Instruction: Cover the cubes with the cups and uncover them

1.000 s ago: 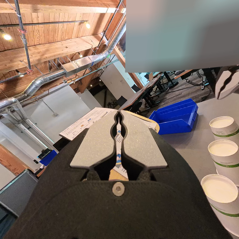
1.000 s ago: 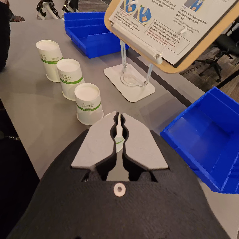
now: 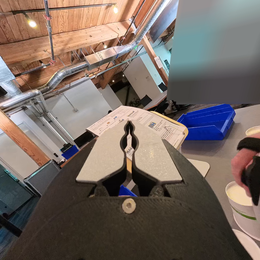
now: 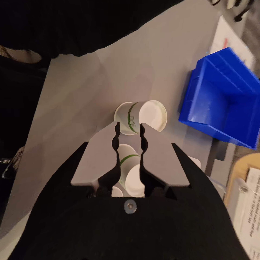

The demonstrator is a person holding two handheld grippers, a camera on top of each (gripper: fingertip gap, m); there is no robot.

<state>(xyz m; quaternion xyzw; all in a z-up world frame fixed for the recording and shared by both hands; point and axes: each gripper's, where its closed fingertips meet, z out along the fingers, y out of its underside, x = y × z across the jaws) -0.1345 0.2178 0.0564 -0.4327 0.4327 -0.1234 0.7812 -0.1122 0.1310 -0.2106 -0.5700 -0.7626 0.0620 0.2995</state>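
- The left gripper points up and away from the table, toward the ceiling, its tongs pressed together with nothing between them.
- The right gripper looks steeply down over the grey table, its tongs spread apart and empty, hovering above a row of upside-down white paper cups with green bands.
- One cup stands just beyond the fingertips; a second cup shows through the gap between the fingers, lower in view.
- No cubes are visible; whether any sit under the cups cannot be told.
- In the left wrist view a hand grasping a black handle hangs over another inverted cup.
- A blue bin sits on the table, right of the cups.
- A wooden board bearing an instruction sheet stands ahead of the left gripper.
- Overhead are wooden ceiling planks and a silver ventilation duct.
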